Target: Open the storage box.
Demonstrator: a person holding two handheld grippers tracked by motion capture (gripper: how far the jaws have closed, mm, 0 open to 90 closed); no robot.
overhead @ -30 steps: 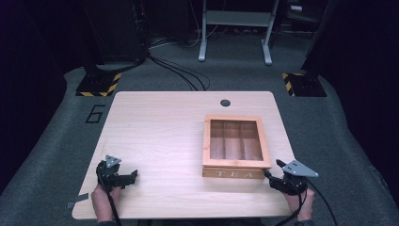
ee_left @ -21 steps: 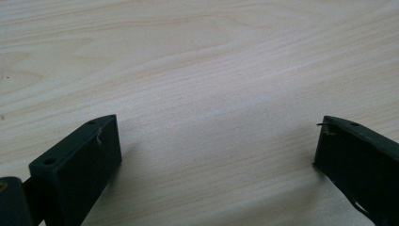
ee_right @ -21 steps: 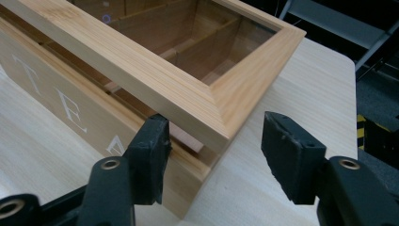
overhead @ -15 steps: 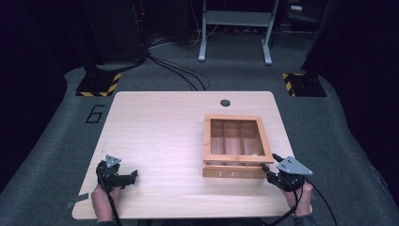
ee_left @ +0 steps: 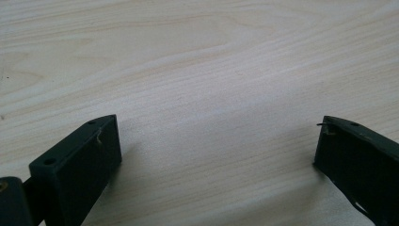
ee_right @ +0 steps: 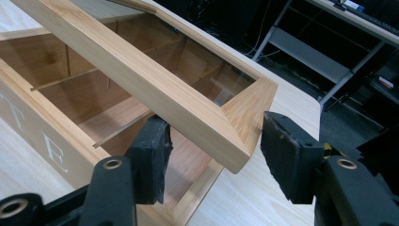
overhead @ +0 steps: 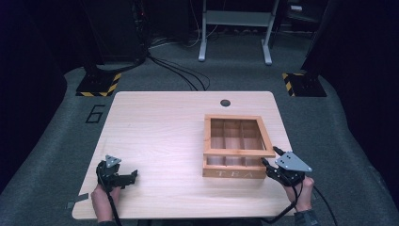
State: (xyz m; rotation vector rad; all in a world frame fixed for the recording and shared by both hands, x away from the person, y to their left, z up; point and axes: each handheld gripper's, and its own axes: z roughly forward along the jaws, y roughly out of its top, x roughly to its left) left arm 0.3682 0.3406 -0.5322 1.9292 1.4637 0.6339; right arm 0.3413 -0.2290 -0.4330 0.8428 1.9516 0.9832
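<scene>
At the left, well away from the wooden box [overhead: 234,157], the left tongs [overhead: 131,177] lie low over the bare surface [overhead: 160,136] near its front edge, held by the person's left hand [overhead: 104,202]. In the left gripper view their two black jaws stand wide apart with only pale wood grain between them: they are open and hold nothing.

The box stands on the right half of the surface, its front wall bearing pale letters and facing the person. Inside it, thin wooden dividers part the space into compartments. Its lid [overhead: 237,135], a wooden frame around a clear pane, is hinged at the far side and tilted up at the front, so a gap shows between its front rail and the box's front wall.

At the box's front right corner are the right tongs [ee_right: 214,155], carried by the right hand [overhead: 305,193] with the grey three-cornered plate [overhead: 292,162] on top. In the right gripper view the lid's [ee_right: 155,80] front right corner sits between the two jaws, one pad [ee_right: 151,155] under the rail inside the box [ee_right: 56,136], the other [ee_right: 287,155] outside the corner. These jaws have just been closing around that corner; whether both pads press on the wood I cannot tell, though the raised lid rests there.
</scene>
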